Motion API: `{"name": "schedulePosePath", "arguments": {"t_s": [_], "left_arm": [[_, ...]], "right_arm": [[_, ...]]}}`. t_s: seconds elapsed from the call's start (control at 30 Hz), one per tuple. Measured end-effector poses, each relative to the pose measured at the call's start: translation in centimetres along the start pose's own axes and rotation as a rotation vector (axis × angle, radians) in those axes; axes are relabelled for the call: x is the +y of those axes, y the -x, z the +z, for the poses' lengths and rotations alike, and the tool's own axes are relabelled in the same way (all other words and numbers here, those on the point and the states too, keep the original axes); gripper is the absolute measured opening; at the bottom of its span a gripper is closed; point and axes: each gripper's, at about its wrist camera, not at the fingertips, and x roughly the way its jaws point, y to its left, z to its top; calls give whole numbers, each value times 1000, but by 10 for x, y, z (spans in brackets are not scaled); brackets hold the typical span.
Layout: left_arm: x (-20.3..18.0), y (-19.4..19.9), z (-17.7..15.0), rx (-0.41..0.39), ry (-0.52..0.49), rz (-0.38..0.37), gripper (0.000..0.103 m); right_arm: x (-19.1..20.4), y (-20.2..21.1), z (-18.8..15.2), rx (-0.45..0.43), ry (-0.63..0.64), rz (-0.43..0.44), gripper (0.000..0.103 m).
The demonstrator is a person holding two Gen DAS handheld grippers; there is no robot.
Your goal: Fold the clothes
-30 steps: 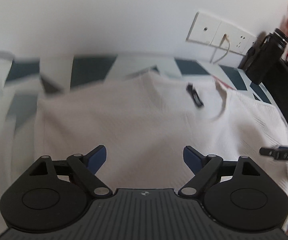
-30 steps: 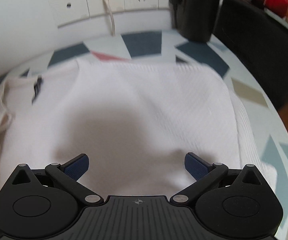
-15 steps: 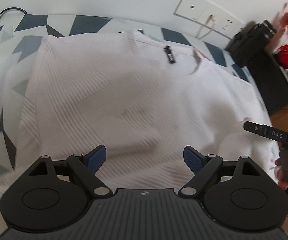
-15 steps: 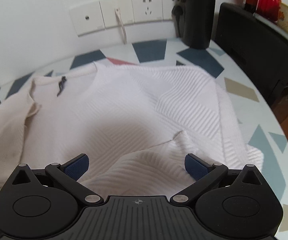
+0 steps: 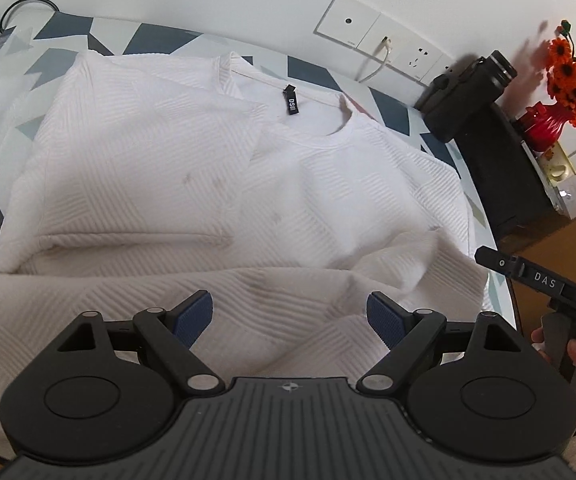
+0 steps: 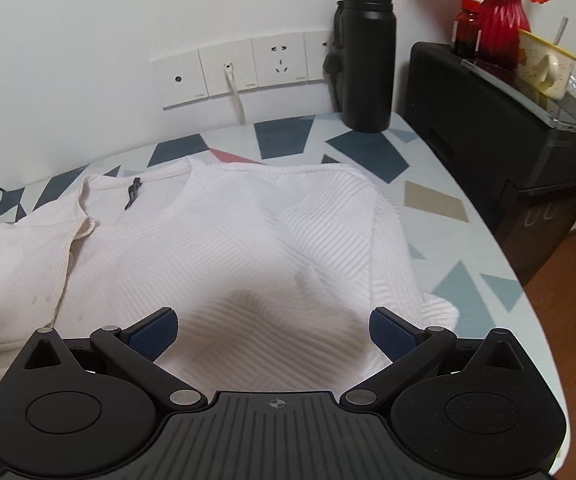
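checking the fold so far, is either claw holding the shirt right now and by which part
Nothing is held. The left claw and the right claw both stand open above the shirt, with no cloth between the pads.

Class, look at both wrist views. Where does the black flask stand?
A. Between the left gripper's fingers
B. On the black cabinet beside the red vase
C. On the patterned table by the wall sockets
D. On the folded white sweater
C: the black flask stands upright on the patterned table, just below the wall sockets, clear of the white sweater.
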Motion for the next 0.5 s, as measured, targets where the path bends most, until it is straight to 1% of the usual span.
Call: {"name": "schedulePosePath", "arguments": {"t_s": [0.17,0.3,0.43,0.5], "left_arm": [[0,1,-10,17,49,-3,86],[8,-3,-15,15,70,26,88],[28,-5,-14,-15,79,108,88],[38,-7,-11,-34,56,163,88]], "right_arm": [[-12,8,-5,-10,-16,8,102],[-20,5,-9,-3,-43,8,102],[-21,-8,-17,29,-72,17,102],[-19,-14,-21,41,-86,13,102]]}}
